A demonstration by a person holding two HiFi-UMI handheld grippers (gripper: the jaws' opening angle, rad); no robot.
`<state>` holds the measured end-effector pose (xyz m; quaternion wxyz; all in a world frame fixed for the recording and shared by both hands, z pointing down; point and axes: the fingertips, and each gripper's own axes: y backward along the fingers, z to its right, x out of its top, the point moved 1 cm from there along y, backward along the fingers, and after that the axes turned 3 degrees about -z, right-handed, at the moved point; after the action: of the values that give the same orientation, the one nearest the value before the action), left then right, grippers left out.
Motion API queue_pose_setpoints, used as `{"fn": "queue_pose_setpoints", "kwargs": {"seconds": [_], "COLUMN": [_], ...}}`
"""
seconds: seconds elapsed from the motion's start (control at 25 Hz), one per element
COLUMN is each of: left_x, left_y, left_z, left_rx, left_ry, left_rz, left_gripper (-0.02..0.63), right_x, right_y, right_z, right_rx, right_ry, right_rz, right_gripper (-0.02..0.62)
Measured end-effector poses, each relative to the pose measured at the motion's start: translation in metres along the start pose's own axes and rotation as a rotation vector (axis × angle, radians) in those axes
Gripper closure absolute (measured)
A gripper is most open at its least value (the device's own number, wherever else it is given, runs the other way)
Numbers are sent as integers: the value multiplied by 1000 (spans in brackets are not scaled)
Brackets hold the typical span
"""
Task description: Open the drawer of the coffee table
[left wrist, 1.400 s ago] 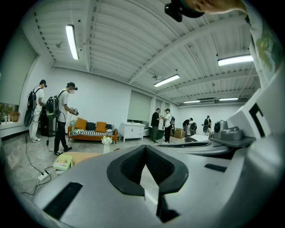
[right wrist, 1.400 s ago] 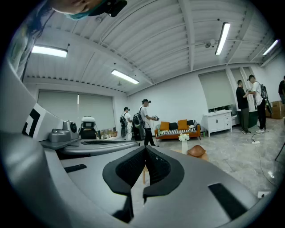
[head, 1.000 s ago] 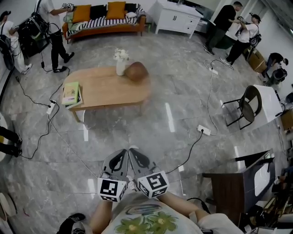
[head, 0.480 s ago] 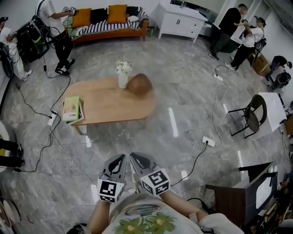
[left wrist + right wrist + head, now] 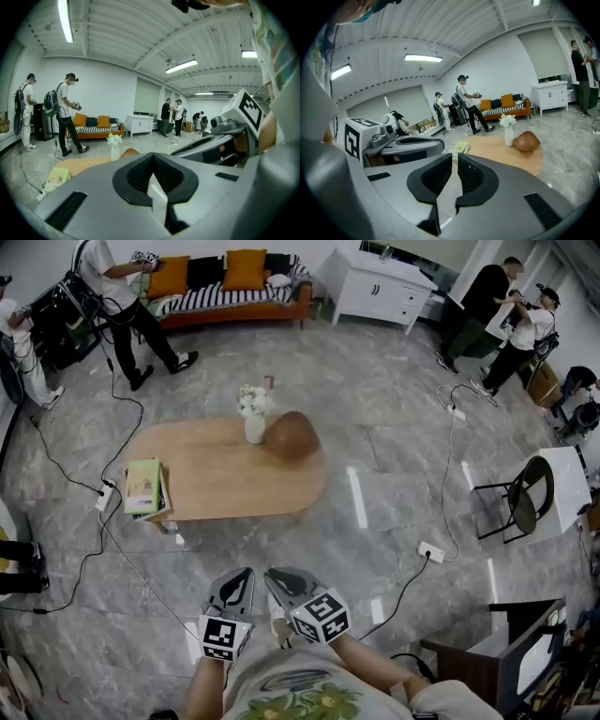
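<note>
Wooden table [image 5: 225,479], 12 o'clock of me: drawer unseen; I judge it rigid, sliding, best taken by its front edge. Both left tool [image 5: 244,574] and right tool [image 5: 274,576]: jaws together, empty.

coffee table [image 5: 225,479] tan wood | vase [image 5: 254,427] white | bowl [image 5: 292,437] brown | book [image 5: 142,487] seemingly green

No word, number or brand can be read anywhere. The white cube on the left gripper [image 5: 242,574] and the one on the right gripper [image 5: 274,575] carry black-and-white square code patterns, not letters. The green-covered book [image 5: 142,487] at the left end of the oval wooden coffee table [image 5: 234,474] has marks on its cover that are too small to make out.
</note>
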<state>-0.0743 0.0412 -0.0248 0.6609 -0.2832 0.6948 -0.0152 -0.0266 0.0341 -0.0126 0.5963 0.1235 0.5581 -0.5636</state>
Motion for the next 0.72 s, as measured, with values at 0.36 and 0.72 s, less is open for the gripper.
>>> {"fn": "queue_pose_setpoints", "kwargs": {"seconds": [0.36, 0.72], "left_x": [-14, -53], "left_y": [-49, -87], "left_z": [-22, -48], "left_rx": [14, 1], "left_ry": [60, 71], "left_rz": [-51, -71], "left_gripper": [597, 597], "right_x": [0, -23], "right_y": [-49, -88], "right_z": [45, 81], "right_rx": [46, 40], "right_ry": [-26, -100], "right_rz": [-111, -98], "right_gripper": [572, 572]}}
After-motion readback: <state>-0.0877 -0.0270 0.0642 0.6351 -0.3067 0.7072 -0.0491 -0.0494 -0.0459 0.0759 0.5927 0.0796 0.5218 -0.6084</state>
